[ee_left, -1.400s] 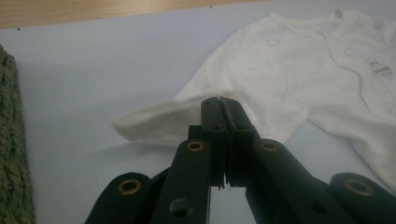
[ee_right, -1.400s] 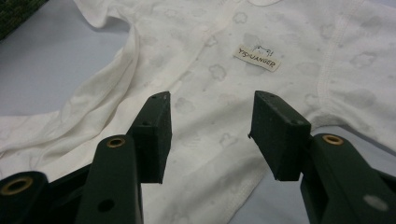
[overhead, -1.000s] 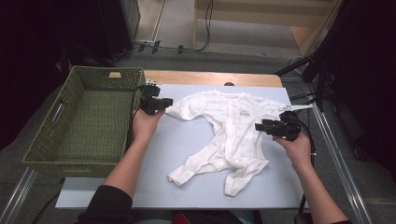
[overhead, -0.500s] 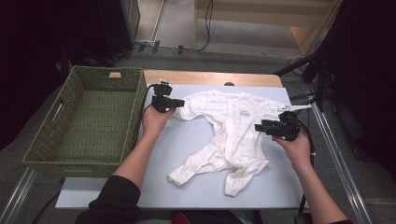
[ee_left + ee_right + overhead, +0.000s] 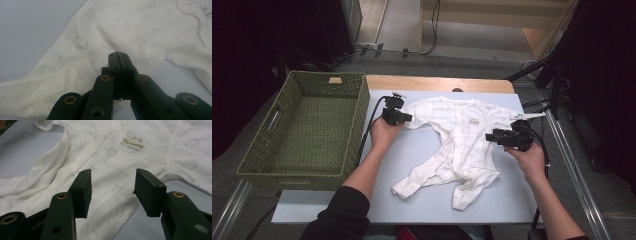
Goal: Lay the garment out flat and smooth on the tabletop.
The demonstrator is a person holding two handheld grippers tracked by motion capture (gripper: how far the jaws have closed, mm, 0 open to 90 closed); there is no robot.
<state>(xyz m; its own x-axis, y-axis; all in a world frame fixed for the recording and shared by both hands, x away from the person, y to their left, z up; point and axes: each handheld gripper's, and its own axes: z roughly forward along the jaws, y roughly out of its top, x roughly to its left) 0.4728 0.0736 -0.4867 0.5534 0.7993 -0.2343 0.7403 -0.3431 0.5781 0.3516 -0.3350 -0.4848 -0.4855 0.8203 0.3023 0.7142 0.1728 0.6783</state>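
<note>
Left gripper moved onto the romper sleeve, jaws closed; label perhaps "YISIJIANGER".

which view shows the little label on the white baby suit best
The right gripper view: the label lies flat on the baby suit, near and sharp, its printed letters showing. The high view has it as a tiny tan mark on the chest. The left gripper view catches its corner at the top right edge.

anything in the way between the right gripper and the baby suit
Nothing visible. The right gripper hangs open just above the white baby suit near its side edge, with bare cloth between the jaws.
</note>
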